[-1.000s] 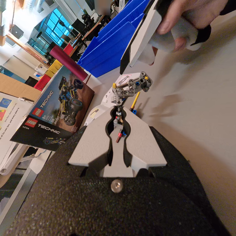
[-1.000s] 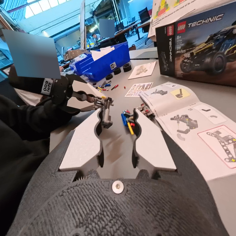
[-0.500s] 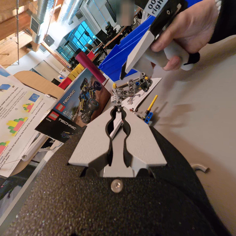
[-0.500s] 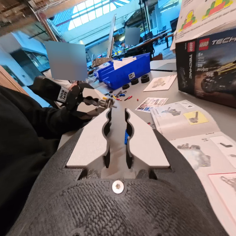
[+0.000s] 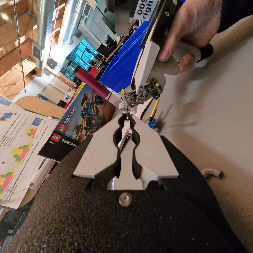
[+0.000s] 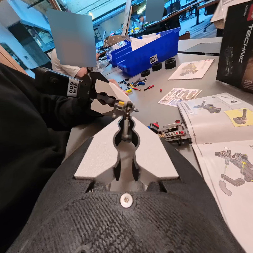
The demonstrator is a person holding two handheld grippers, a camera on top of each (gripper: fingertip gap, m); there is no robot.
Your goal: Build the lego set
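Observation:
A small grey lego assembly (image 5: 138,94) with a coil spring, yellow pins and a blue pin is held in the air between both grippers. My left gripper (image 5: 126,117) is shut on its light grey lower end. My right gripper (image 6: 125,119) is shut on the dark grey shock-absorber shaft (image 6: 126,130) of the same assembly (image 6: 123,108). In the left wrist view the right gripper (image 5: 135,86) comes down from above, held by a hand. In the right wrist view the left gripper (image 6: 116,105) reaches in from the left.
An open instruction booklet (image 6: 219,123) lies at the right, with a second partial build (image 6: 172,132) beside it. Farther back are loose pieces (image 6: 136,84), black tyres (image 6: 156,66), blue bins (image 6: 143,54), a sticker sheet (image 6: 179,95) and the set's box (image 5: 84,120). A yellow axle (image 5: 154,109) lies on the table. Left and right tips are no more than a few centimetres apart.
My right gripper was open low over the table; it has risen, swung to the assembly and shut on its shock-absorber shaft. My left gripper has kept its hold and tilted.

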